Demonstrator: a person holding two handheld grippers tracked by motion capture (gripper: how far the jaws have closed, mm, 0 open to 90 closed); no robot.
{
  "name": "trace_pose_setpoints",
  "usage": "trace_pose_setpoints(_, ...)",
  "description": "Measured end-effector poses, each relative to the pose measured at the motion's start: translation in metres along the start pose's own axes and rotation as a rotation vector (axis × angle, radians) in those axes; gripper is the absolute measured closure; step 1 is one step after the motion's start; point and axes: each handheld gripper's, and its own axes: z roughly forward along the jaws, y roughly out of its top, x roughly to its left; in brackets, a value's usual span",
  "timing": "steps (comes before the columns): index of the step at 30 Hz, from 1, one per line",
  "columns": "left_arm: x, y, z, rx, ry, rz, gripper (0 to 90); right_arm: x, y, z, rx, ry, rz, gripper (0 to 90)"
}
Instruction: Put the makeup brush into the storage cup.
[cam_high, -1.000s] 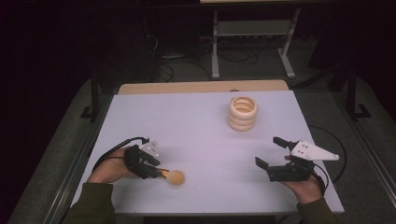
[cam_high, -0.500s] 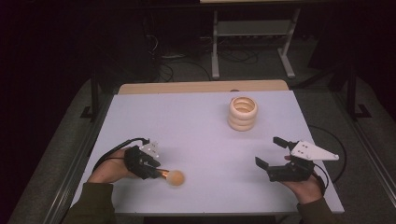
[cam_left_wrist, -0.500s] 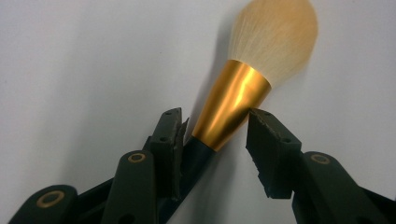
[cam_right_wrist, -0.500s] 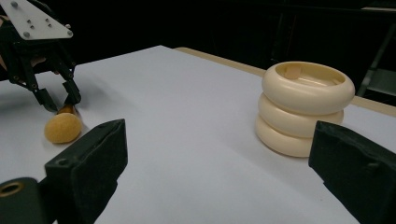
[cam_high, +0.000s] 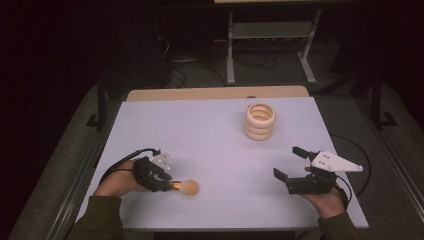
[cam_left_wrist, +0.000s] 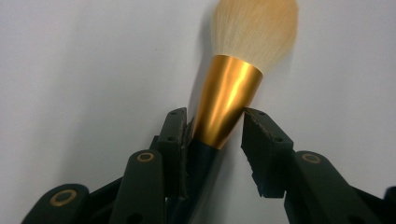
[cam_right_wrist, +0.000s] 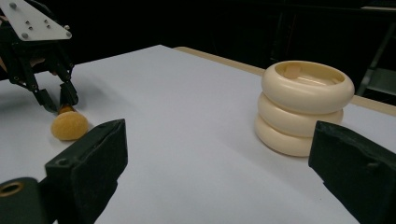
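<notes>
A makeup brush (cam_high: 186, 187) with a gold ferrule and a fluffy tan head lies low over the white table (cam_high: 200, 125) at the front left. My left gripper (cam_high: 167, 182) is shut on it, and in the left gripper view the jaws of that gripper (cam_left_wrist: 212, 121) pinch the narrow end of the brush's (cam_left_wrist: 233, 88) ferrule. A cream holder made of three stacked rings (cam_high: 260, 121) stands at the back right, hollow on top. My right gripper (cam_high: 287, 161) rests at the front right, open and empty. The right gripper view shows its wide-apart jaws (cam_right_wrist: 219, 140), the holder (cam_right_wrist: 303, 107) and the brush head (cam_right_wrist: 69, 125).
Beyond the table's far wooden edge (cam_high: 215, 93) the floor is dark, with cables and a metal stand (cam_high: 270, 35). A black cable (cam_high: 357, 150) trails off the table's right edge from my right gripper.
</notes>
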Motion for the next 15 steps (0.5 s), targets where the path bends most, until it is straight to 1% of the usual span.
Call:
trace_pose_setpoints(3,-0.0005,0.0000,0.0006,0.002,-0.013,-0.003,64.6,0.0003,-0.0001,0.0002,0.000,0.002,0.003,3.8)
trace_pose_setpoints(6,0.0006,-0.0004,0.0016,0.016,-0.012,0.004,67.5,0.0003,0.0000,0.0002,-0.001,0.001,0.003,3.9)
trace_pose_setpoints(9,0.0007,-0.0009,0.0021,0.015,-0.011,-0.006,67.9,0.0002,0.0000,0.0003,0.000,0.001,0.004,3.9)
trace_pose_setpoints(13,0.0008,-0.0008,0.0017,0.019,-0.010,-0.003,69.0,-0.0001,0.0000,0.0001,-0.003,0.001,0.006,3.9)
trace_pose_setpoints(14,0.0007,-0.0016,0.0009,0.018,-0.013,-0.015,69.4,-0.0002,0.0000,-0.0001,-0.003,0.001,0.008,3.9)
trace_pose_setpoints(15,0.0009,-0.0020,0.0008,0.016,-0.013,-0.017,69.5,-0.0002,0.0000,-0.0001,-0.002,0.001,0.008,3.9)
